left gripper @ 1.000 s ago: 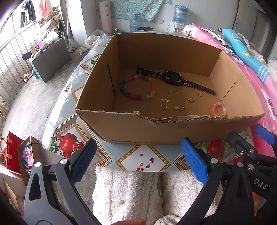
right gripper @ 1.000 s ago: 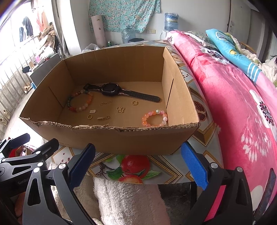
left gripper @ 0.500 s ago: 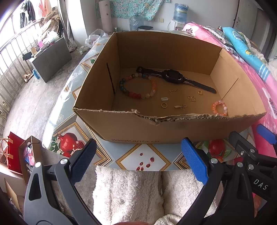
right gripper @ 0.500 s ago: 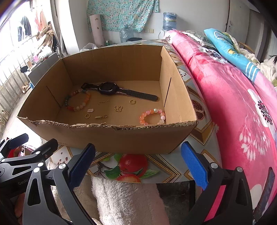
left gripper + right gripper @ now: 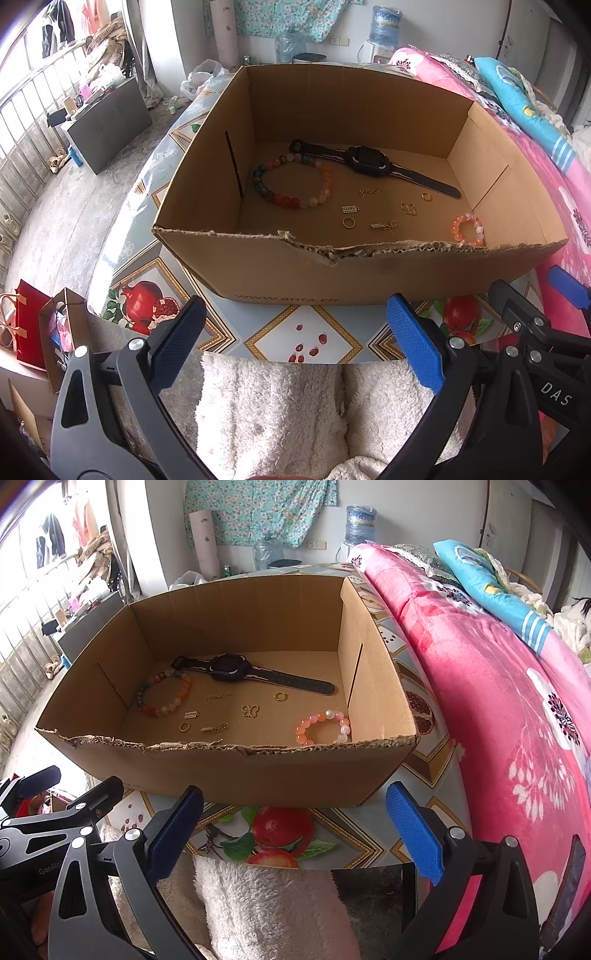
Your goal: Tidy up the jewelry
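i hold both grippers short of an open brown cardboard box (image 5: 354, 273) with a torn near rim, which sits on a table covered in a fruit-patterned cloth (image 5: 303, 339). my left gripper (image 5: 295, 350) has its blue-padded fingers spread wide with nothing between them, hovering above the table edge and a fluffy white fabric (image 5: 280, 410) below. my right gripper (image 5: 295, 830) is spread just as wide and also empty; its view shows the left gripper's black frame at the lower left.

all the jewelry lies on the box floor. a black wristwatch with a long strap (image 5: 369, 160) stretches across the back. just in front of its left end is a large bracelet of multicoloured round beads (image 5: 291, 182), touching or nearly touching the strap. a smaller bracelet of pink and orange beads (image 5: 323, 727) lies in the near right corner, close to the right wall. between the two bracelets are small gold pieces, each apart from the others: a short chain (image 5: 370, 192), a butterfly-shaped charm (image 5: 250, 710), a ring (image 5: 280, 696) near the watch strap, a small rectangular charm (image 5: 350, 209), a second ring (image 5: 348, 222), and a little charm with a tangle of chain (image 5: 215, 728) nearest the torn rim.

a pink floral quilt (image 5: 517, 709) lies to the right of the table.
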`<move>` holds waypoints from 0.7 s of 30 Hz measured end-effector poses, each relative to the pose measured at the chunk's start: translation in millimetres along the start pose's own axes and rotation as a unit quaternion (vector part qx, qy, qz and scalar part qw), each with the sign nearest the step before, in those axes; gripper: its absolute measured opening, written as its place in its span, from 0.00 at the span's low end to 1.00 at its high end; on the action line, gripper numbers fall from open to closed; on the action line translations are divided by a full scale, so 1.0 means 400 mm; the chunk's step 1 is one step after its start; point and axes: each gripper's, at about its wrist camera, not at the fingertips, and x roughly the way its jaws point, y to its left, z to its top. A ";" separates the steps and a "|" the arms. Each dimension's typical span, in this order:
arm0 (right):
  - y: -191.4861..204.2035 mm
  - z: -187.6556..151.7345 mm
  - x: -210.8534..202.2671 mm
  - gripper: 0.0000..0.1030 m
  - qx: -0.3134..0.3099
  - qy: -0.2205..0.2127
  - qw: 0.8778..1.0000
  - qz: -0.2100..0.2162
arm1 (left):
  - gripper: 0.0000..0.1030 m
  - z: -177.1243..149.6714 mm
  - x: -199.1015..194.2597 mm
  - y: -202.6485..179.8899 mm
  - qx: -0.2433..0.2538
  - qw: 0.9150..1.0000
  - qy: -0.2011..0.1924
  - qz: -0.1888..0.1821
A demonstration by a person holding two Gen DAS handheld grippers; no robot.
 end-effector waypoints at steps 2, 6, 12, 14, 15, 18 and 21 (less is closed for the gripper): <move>0.000 0.000 0.000 0.94 0.000 0.000 1.000 0.000 | 0.92 -0.002 0.002 0.000 0.000 1.000 0.001 -0.001; -0.002 -0.002 -0.001 0.94 0.001 0.002 1.000 -0.001 | 0.92 -0.002 0.002 0.000 -0.001 1.000 0.002 -0.002; -0.003 -0.004 -0.001 0.94 0.003 0.004 1.000 -0.003 | 0.91 -0.004 0.007 0.000 -0.001 1.000 0.005 -0.004; -0.005 -0.005 0.000 0.94 0.004 0.006 1.000 -0.004 | 0.91 -0.003 0.008 0.001 0.000 1.000 0.006 -0.005; -0.006 -0.005 0.000 0.94 0.005 0.007 1.000 -0.004 | 0.91 -0.003 0.009 0.001 0.000 1.000 0.007 -0.005; -0.007 -0.005 0.001 0.94 0.006 0.007 1.000 -0.005 | 0.91 0.000 0.010 0.003 0.000 1.000 0.009 -0.006; -0.006 -0.005 0.002 0.94 0.006 0.008 1.000 -0.005 | 0.91 0.000 0.010 0.002 0.001 1.000 0.009 -0.006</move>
